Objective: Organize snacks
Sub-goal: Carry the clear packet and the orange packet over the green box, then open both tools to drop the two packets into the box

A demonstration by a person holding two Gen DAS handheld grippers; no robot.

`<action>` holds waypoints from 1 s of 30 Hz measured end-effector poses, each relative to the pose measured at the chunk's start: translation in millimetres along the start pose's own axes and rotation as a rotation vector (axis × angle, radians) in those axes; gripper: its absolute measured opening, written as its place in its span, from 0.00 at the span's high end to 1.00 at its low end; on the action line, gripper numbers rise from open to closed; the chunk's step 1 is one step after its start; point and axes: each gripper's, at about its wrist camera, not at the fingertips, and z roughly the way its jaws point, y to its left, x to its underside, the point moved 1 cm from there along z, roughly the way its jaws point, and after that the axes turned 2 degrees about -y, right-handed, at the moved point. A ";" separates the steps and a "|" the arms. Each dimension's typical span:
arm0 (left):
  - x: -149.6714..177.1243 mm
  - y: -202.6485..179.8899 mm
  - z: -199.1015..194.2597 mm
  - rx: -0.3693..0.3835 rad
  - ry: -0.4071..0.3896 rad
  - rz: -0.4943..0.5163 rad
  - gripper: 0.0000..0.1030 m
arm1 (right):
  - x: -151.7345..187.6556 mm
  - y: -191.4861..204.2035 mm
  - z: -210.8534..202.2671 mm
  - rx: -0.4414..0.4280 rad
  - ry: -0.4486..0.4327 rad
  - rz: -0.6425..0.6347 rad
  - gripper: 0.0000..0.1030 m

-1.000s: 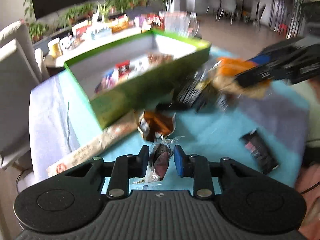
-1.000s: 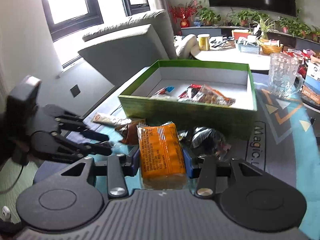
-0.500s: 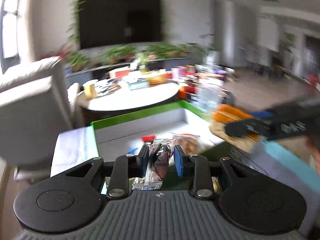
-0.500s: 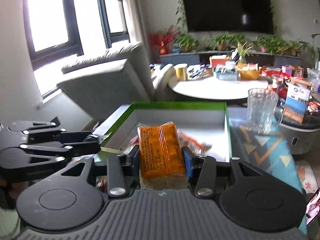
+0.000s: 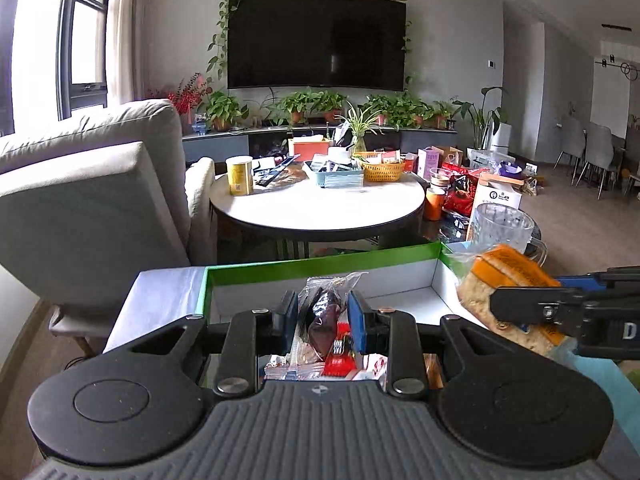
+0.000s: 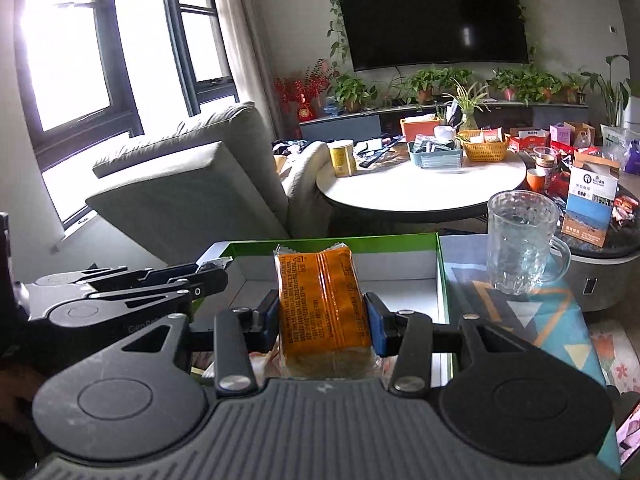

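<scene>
Two grippers were up over the green box [image 5: 320, 270], each carrying one snack. Box: green rim, white inside, sat on the near table with its far wall toward a round white table [image 5: 316, 206]. Other wrapped snacks lay on the box floor beneath the left tool, partly hidden. A clear glass mug [image 6: 522, 248] stood just right of the box on the patterned cloth [image 6: 560, 316].

Right gripper [image 6: 323, 316]: jaws pinched on the orange packet [image 6: 322, 304], held upright above the box's near right part. In the left view the same packet [image 5: 508, 280] showed at the box's right wall.

Left gripper [image 5: 323, 317]: jaws pressed on a small clear wrapper with a dark sweet [image 5: 324, 318], held above the box's near edge, left of the orange packet. From the right view it [image 6: 212, 270] sat at the box's left corner.
</scene>
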 end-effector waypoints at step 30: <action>3.1 22.3 -0.9 -0.097 0.014 -0.023 0.52 | -0.3 -28.7 30.7 0.021 0.046 0.172 0.73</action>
